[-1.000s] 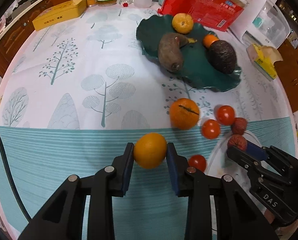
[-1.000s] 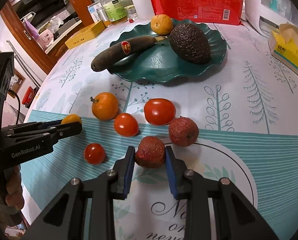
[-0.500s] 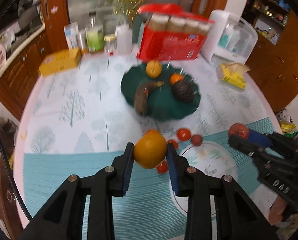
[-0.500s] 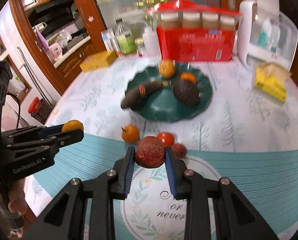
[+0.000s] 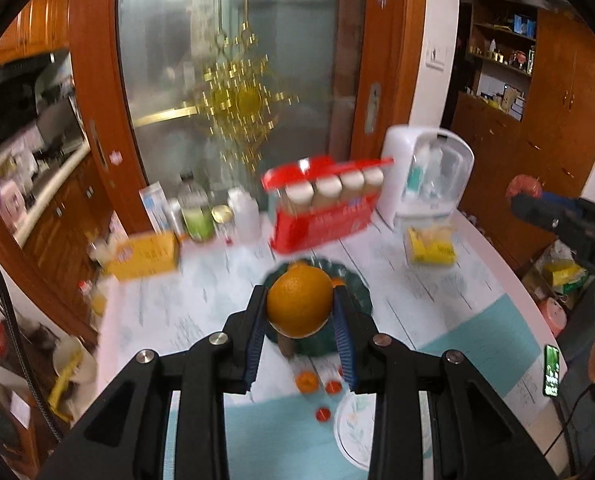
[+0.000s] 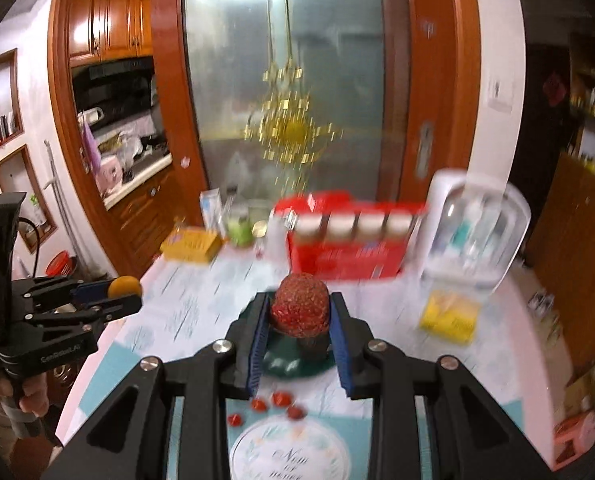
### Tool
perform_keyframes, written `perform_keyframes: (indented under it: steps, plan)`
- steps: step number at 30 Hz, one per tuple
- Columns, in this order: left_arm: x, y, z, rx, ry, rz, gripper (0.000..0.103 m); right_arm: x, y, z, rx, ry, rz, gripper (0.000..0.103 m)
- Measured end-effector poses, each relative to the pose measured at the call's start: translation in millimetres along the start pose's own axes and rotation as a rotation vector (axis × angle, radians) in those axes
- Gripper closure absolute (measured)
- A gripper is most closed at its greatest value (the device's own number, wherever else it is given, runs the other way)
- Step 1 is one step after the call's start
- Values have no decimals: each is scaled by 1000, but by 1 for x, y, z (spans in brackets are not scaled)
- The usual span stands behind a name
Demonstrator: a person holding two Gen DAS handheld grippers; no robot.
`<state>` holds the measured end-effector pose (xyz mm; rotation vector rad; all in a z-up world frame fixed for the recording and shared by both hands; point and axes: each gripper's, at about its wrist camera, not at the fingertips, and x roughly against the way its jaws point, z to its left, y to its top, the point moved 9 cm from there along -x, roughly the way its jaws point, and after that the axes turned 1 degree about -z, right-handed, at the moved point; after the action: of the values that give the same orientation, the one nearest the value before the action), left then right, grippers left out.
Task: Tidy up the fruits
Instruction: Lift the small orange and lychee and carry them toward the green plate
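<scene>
My left gripper (image 5: 300,312) is shut on an orange (image 5: 299,304) and holds it high above the table; it also shows in the right wrist view (image 6: 126,294). My right gripper (image 6: 299,316) is shut on a red lychee (image 6: 300,305), also high up; it shows in the left wrist view (image 5: 524,196). Far below, the green plate (image 5: 357,296) lies mostly hidden behind the orange. A tangerine (image 5: 307,381) and small tomatoes (image 5: 323,413) lie on the tablecloth. More tomatoes (image 6: 280,398) and a second lychee (image 6: 295,412) lie beside the white plate (image 6: 257,440).
At the table's back stand a red box of cups (image 5: 321,208), a white dispenser (image 5: 425,176), a yellow box (image 5: 145,256), bottles (image 5: 195,216) and a yellow tissue pack (image 5: 431,248). A glass door (image 5: 233,80) with a gold ornament is behind. The view is motion-blurred.
Both grippers have risen steeply from the table, each keeping its fruit. The table and its fruits now look much smaller and farther below.
</scene>
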<state>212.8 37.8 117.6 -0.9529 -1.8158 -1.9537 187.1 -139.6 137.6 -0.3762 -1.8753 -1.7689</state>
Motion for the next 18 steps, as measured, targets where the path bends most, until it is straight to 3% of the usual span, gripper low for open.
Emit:
perform_keyframes:
  steps: [4, 8, 18]
  plan:
    - [-9, 30, 4, 0, 25, 15, 72, -3, 35, -6, 18, -25, -4, 73]
    - [-49, 33, 8, 14, 31, 76, 72, -39, 40, -5, 42, -39, 40, 73]
    - [-197, -32, 17, 39, 22, 280, 72, -188, -49, 16, 2, 105, 285, 73]
